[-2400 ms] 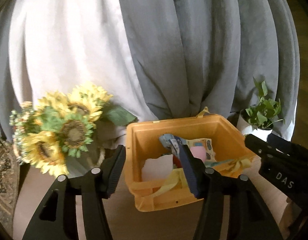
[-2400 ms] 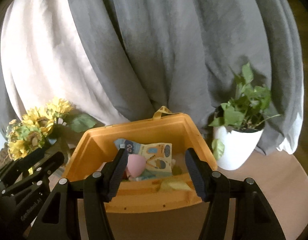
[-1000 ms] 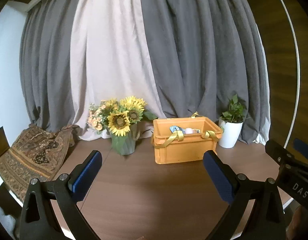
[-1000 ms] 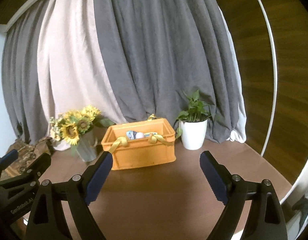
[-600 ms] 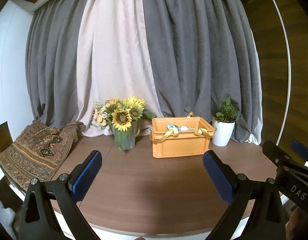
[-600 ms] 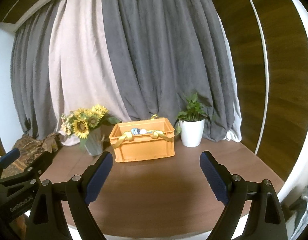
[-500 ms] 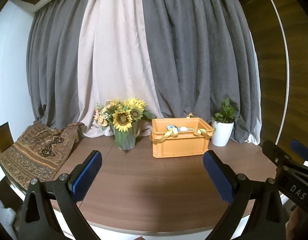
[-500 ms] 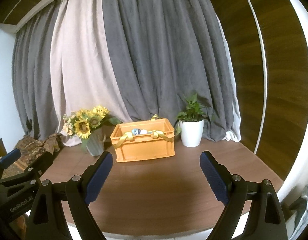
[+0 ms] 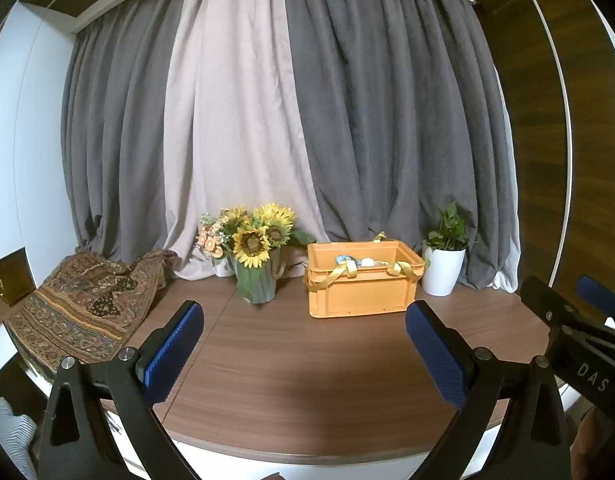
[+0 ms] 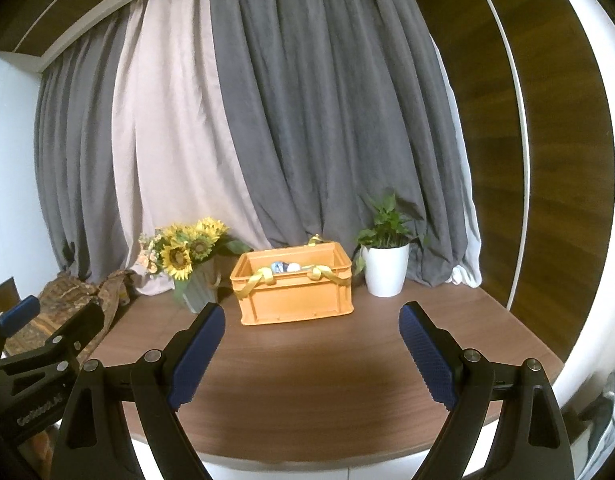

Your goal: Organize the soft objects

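Observation:
An orange plastic crate [image 9: 361, 292] [image 10: 295, 292] stands at the back of the brown table, with yellow straps draped over its front rim. Small soft items [image 9: 357, 261] [image 10: 285, 267], blue and pale, peek above its rim; the rest of its contents is hidden. My left gripper [image 9: 305, 322] stands open and empty over the table's near part, well short of the crate. My right gripper [image 10: 311, 322] is likewise open with nothing between its blue pads, and part of it shows at the right edge of the left wrist view.
A vase of sunflowers [image 9: 257, 258] [image 10: 187, 268] stands left of the crate, a white potted plant [image 9: 443, 264] [image 10: 385, 264] right of it. A patterned cloth [image 9: 83, 304] lies at the table's far left. Grey and pale curtains hang behind. The table's curved front edge [image 9: 307, 454] is close below the grippers.
Both grippers have pulled back from the crate, so it looks smaller and more of the table shows. Their jaws went from narrow beside the crate to wide open, then held.

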Action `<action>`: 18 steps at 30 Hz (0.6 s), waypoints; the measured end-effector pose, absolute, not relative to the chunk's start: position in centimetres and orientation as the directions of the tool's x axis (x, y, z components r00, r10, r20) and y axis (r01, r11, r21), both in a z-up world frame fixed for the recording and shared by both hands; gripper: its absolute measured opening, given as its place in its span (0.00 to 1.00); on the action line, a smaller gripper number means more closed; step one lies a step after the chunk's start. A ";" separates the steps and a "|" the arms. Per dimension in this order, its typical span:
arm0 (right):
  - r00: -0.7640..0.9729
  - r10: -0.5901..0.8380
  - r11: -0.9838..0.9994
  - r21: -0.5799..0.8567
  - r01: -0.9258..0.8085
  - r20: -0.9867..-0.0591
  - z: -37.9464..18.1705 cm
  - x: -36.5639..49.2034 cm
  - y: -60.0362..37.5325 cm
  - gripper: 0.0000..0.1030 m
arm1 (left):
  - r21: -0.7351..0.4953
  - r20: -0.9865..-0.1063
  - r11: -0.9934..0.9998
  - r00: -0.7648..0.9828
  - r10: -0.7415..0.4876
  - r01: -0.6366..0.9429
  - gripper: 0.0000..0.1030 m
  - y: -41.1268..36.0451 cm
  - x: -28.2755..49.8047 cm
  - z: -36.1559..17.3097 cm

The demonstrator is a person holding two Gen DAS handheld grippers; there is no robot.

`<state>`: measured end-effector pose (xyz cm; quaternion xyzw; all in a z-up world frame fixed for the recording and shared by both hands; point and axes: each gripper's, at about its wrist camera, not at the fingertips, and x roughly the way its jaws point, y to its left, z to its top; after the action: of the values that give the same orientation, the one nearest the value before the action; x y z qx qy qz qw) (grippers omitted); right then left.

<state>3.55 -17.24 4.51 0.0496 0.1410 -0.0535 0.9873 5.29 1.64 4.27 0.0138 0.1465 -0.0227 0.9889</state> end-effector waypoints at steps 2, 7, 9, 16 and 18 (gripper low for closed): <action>0.955 -0.093 0.989 0.082 0.120 -0.283 4.5 3.5 -17.1 0.87 | 0.017 -0.293 0.999 0.955 -0.041 0.048 1.00 1.7 5.3 4.3; 0.956 -0.090 0.991 0.069 0.113 -0.280 5.0 3.7 -17.0 0.87 | 0.011 -0.286 0.999 0.957 -0.044 0.049 1.00 1.7 5.6 4.5; 0.956 -0.090 0.991 0.069 0.114 -0.279 5.1 3.7 -17.0 0.88 | 0.008 -0.283 0.999 0.958 -0.047 0.052 1.00 1.8 5.7 4.6; 0.958 -0.092 0.992 0.061 0.113 -0.272 5.4 3.8 -17.0 0.87 | 0.005 -0.279 0.999 0.959 -0.049 0.052 1.00 2.0 5.7 4.8; 0.959 -0.094 0.992 0.056 0.113 -0.267 5.4 3.7 -16.9 0.87 | 0.005 -0.279 0.999 0.959 -0.048 0.051 1.00 2.0 5.7 4.8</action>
<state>3.68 -16.87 5.44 0.0351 0.1331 -0.0521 0.9891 5.67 1.98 4.79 0.0060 0.1408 -0.0251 0.9897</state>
